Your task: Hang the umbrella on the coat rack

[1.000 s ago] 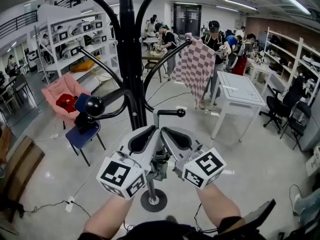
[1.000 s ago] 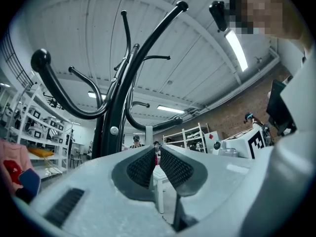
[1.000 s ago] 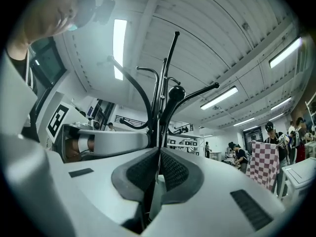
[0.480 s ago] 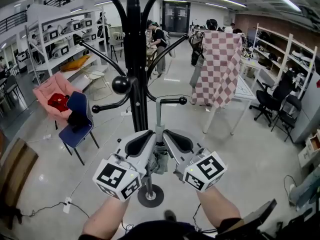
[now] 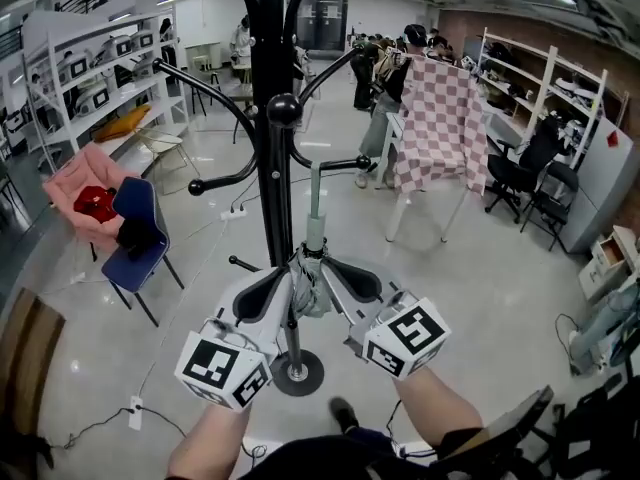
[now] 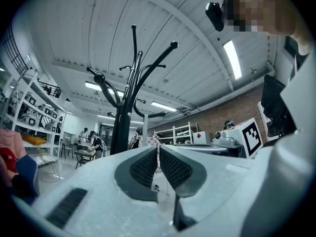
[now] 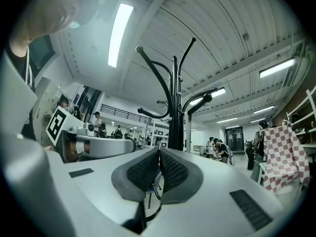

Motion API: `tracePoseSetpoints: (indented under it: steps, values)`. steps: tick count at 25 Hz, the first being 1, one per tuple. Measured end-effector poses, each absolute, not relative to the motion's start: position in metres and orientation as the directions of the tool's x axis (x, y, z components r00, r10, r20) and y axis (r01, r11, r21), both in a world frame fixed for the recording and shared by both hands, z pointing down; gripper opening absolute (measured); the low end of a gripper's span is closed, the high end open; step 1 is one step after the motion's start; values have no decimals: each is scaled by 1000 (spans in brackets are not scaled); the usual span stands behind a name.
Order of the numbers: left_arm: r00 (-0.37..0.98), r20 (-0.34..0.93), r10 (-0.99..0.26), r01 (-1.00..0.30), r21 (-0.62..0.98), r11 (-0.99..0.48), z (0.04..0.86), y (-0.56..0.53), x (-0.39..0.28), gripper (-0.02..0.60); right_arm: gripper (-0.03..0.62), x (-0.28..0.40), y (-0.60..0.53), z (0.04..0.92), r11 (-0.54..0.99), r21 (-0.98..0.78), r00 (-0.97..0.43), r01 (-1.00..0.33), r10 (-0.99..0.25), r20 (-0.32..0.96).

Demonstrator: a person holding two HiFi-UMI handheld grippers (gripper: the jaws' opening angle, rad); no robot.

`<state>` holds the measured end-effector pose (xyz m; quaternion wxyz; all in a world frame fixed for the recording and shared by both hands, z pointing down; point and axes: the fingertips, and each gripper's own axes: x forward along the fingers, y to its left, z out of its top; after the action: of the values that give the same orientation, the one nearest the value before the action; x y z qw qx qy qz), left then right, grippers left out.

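Observation:
The black coat rack (image 5: 270,158) stands right in front of me, a ball-tipped hook (image 5: 284,110) pointing my way. The umbrella is upright just right of its pole: grey shaft (image 5: 316,208), black handle (image 5: 345,164) on top, folded canopy (image 5: 312,296) low between the grippers. My left gripper (image 5: 292,278) and right gripper (image 5: 326,272) meet at the canopy top, both shut on it. The left gripper (image 6: 158,154) pinches a thin pale strip. Below the right gripper (image 7: 159,154) a dark loop hangs.
The rack's round base (image 5: 296,373) sits on the grey floor by my foot. A pink chair (image 5: 85,178) and a blue chair (image 5: 140,243) stand at left, a white table with a checked cloth (image 5: 440,128) at right. Shelves, office chairs (image 5: 530,178) and people lie beyond.
The umbrella handle has risen and moved closer to the rack's pole. The ball-tipped hook has swung from the left to nearly in line with the pole as I stepped round.

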<state>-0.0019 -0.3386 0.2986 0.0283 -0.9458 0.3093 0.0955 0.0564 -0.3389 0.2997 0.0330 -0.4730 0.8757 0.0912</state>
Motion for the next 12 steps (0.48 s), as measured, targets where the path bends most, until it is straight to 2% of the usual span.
tracePoseSetpoints:
  steps: [12]
  values:
    - [788, -197, -584, -588, 39, -808, 303, -320, -41, 12, 11, 35, -322, 305, 493, 106, -502, -864, -861, -88]
